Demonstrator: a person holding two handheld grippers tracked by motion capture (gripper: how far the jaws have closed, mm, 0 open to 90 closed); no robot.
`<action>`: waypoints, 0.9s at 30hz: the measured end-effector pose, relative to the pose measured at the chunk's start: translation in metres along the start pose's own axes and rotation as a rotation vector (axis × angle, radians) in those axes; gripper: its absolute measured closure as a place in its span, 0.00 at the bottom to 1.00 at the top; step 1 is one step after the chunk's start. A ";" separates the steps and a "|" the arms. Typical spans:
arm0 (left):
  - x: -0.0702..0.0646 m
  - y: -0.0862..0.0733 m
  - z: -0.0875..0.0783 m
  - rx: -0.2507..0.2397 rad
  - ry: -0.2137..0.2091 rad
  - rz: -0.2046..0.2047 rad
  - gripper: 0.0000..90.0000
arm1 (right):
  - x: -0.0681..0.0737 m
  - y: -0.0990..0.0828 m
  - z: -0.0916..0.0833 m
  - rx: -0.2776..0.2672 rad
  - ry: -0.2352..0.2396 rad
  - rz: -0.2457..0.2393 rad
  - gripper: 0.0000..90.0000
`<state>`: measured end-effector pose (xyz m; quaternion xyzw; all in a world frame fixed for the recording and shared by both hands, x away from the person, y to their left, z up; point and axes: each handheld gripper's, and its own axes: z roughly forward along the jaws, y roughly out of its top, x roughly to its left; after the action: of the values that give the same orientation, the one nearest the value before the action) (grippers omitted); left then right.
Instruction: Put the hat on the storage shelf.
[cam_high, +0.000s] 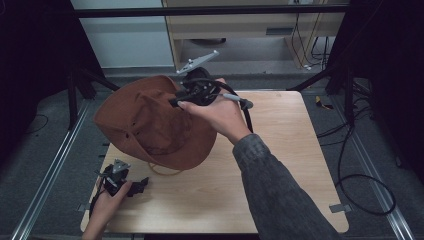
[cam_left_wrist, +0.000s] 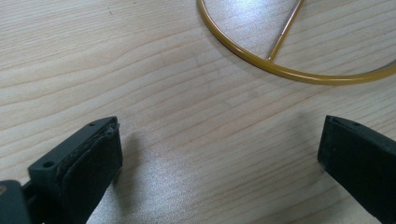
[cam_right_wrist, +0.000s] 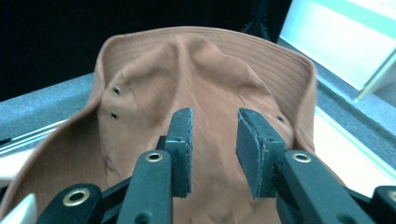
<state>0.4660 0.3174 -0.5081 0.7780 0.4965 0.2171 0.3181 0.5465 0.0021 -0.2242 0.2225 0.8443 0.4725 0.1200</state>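
Note:
A brown wide-brimmed hat (cam_high: 150, 125) lies on the wooden table (cam_high: 280, 165), hanging over its far left corner. My right gripper (cam_high: 176, 101) is held above the hat's right side, pointing at the crown. In the right gripper view its jaws (cam_right_wrist: 214, 140) stand open, a narrow gap between the pads, with only the hat's crown (cam_right_wrist: 187, 70) behind them. My left gripper (cam_high: 141, 185) rests near the table's front left corner. It is open wide (cam_left_wrist: 219, 154) over bare wood. The hat's yellow cord (cam_left_wrist: 280, 72) loops on the table just ahead of it.
The yellow cord (cam_high: 162, 172) peeks out from under the hat's near brim. Metal rails (cam_high: 45, 175) run along the floor at the left. Black cables (cam_high: 360, 185) lie on the floor at the right. A cabinet (cam_high: 240, 25) stands behind the table.

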 end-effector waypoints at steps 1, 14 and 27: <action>0.000 0.000 0.000 0.000 0.000 -0.001 0.00 | -0.004 -0.008 -0.009 -0.005 -0.015 0.007 0.73; 0.000 0.000 0.000 -0.003 0.000 -0.001 0.00 | -0.035 -0.060 -0.073 -0.052 -0.107 0.098 0.72; 0.000 0.000 0.000 0.002 -0.003 -0.001 0.00 | -0.051 -0.115 -0.098 -0.031 -0.243 0.154 0.32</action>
<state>0.4658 0.3174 -0.5083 0.7783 0.4966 0.2154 0.3182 0.5208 -0.1480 -0.2709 0.3403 0.7966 0.4629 0.1881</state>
